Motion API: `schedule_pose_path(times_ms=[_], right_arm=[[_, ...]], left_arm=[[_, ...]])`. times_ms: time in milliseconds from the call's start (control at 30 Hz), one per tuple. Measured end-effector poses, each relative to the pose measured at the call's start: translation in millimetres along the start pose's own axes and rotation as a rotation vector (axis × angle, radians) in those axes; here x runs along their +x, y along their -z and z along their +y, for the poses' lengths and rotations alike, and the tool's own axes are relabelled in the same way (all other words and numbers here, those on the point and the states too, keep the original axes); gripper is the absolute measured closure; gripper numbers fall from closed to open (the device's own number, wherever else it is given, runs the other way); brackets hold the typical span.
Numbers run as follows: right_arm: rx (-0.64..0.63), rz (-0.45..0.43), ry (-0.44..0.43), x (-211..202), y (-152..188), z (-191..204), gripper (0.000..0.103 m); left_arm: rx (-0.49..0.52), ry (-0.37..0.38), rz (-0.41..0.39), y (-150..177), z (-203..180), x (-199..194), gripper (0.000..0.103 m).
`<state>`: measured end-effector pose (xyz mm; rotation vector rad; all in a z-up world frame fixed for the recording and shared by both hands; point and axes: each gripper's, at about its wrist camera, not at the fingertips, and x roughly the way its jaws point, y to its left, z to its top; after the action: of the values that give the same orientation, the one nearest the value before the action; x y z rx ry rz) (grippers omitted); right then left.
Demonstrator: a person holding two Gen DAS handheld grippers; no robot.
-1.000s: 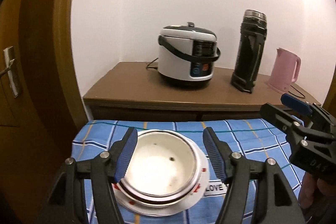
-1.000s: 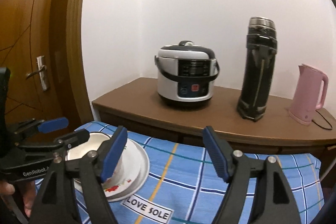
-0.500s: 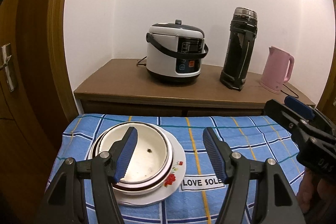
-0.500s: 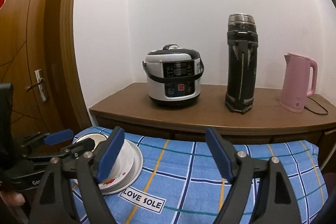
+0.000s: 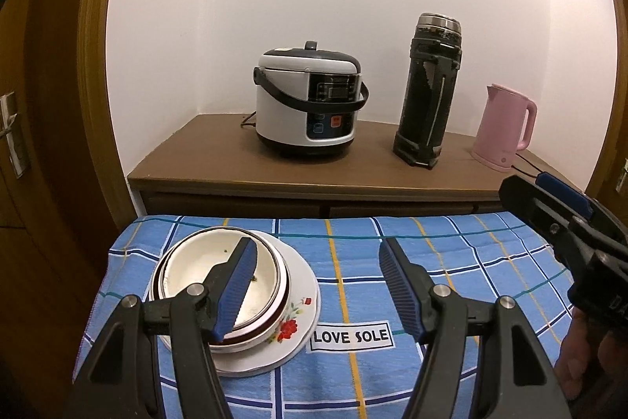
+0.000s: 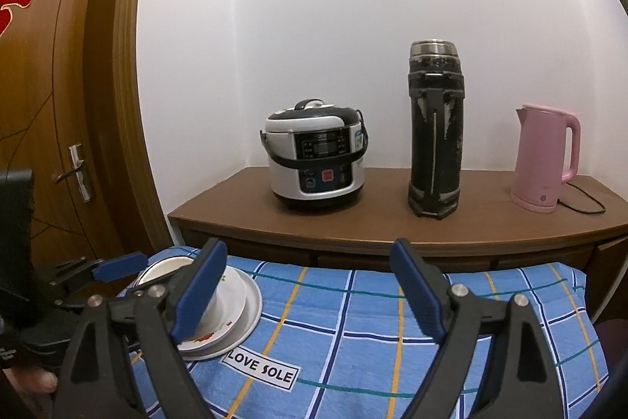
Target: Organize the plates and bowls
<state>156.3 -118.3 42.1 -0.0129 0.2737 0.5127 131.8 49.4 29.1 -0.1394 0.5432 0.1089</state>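
Observation:
A white bowl point(image 5: 196, 269) with a metal rim sits nested in a dark-banded bowl on a white flowered plate point(image 5: 290, 324), at the left of the blue checked cloth point(image 5: 451, 262). My left gripper point(image 5: 318, 285) hovers open in front of the stack, nothing between its fingers; its left finger overlaps the bowl in the view. In the right wrist view the bowl point(image 6: 229, 295) and plate point(image 6: 251, 309) lie at lower left. My right gripper point(image 6: 308, 289) is over bare cloth, its jaws opening and empty. Each gripper shows in the other's view: right gripper point(image 5: 541, 199), left gripper point(image 6: 102, 281).
Behind the table stands a brown sideboard point(image 5: 219, 160) with a rice cooker point(image 5: 306, 105), a tall black flask point(image 5: 429, 93) and a pink kettle point(image 5: 504, 128) with its cord. A wooden door point(image 6: 59, 105) is at the left. A "LOVE SOLE" label point(image 5: 351, 335) is on the cloth.
Both grippers have drawn back from the stack. The bowl, earlier between my left fingers, now lies behind the left finger. The right jaws have widened.

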Motion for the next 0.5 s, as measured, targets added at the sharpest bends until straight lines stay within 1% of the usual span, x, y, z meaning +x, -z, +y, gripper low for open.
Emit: schedule_pose_path(times_ms=[500], right_arm=[[0.006, -0.006, 0.003, -9.0, -2.8, -5.6, 0.015]], left_arm=[[0.015, 0.013, -0.008, -3.5, -9.8, -6.0, 0.036]])
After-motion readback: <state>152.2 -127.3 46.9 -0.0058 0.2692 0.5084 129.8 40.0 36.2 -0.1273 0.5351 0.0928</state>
